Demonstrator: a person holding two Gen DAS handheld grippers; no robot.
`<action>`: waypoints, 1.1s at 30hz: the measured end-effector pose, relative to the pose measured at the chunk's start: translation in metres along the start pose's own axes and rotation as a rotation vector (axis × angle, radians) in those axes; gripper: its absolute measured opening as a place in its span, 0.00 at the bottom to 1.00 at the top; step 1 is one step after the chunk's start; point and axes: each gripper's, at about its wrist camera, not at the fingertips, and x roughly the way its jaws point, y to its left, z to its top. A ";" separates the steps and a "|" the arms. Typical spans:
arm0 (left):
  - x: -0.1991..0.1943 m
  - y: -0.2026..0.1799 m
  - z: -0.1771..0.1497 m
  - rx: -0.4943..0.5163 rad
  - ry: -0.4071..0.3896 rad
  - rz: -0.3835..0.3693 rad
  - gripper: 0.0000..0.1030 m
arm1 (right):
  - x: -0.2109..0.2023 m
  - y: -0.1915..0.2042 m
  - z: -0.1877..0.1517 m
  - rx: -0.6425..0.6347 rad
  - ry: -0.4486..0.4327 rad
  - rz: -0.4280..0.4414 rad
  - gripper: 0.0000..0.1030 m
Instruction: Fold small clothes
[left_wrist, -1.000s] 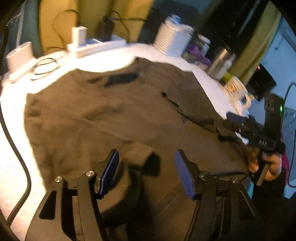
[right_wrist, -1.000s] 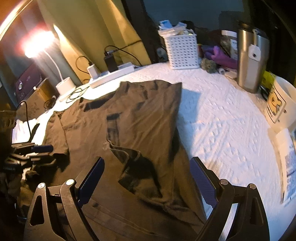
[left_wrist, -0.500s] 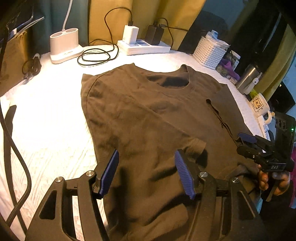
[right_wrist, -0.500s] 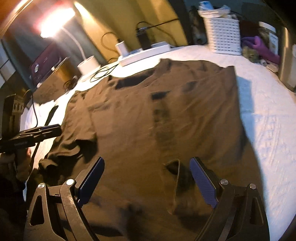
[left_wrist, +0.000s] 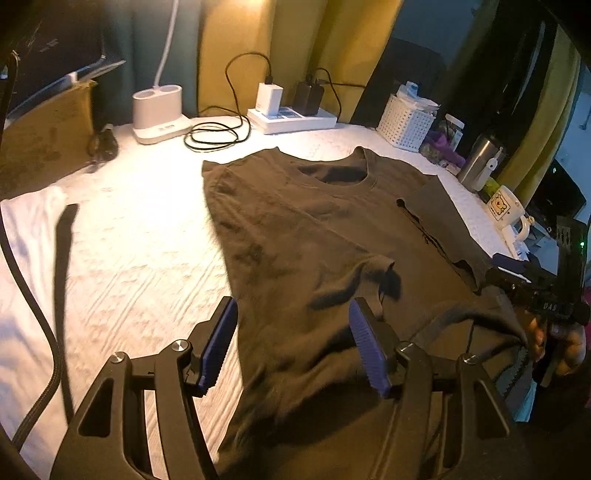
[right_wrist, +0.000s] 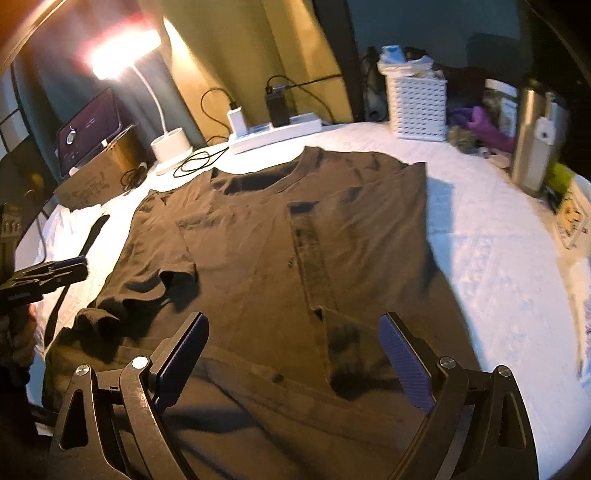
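Both grippers were pulled back off the t-shirt (left_wrist: 314, 229); left gripper (left_wrist: 293, 347) and right gripper (right_wrist: 293, 363) were spread, empty. The folded-in sleeve (right_wrist: 177, 273) near the shirt's left edge could get dragged loose.

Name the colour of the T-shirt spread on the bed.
Dark brown T-shirt, plain with no print visible; the right wrist view shows it best.
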 end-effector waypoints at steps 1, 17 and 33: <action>-0.004 0.000 -0.003 0.000 -0.004 0.005 0.61 | -0.004 -0.001 -0.003 0.002 -0.007 -0.006 0.91; -0.031 0.001 -0.072 0.000 0.014 0.083 0.61 | -0.052 -0.016 -0.050 0.021 -0.062 -0.122 0.91; -0.028 0.015 -0.105 -0.092 0.053 0.140 0.71 | -0.064 -0.069 -0.096 0.101 -0.015 -0.272 0.68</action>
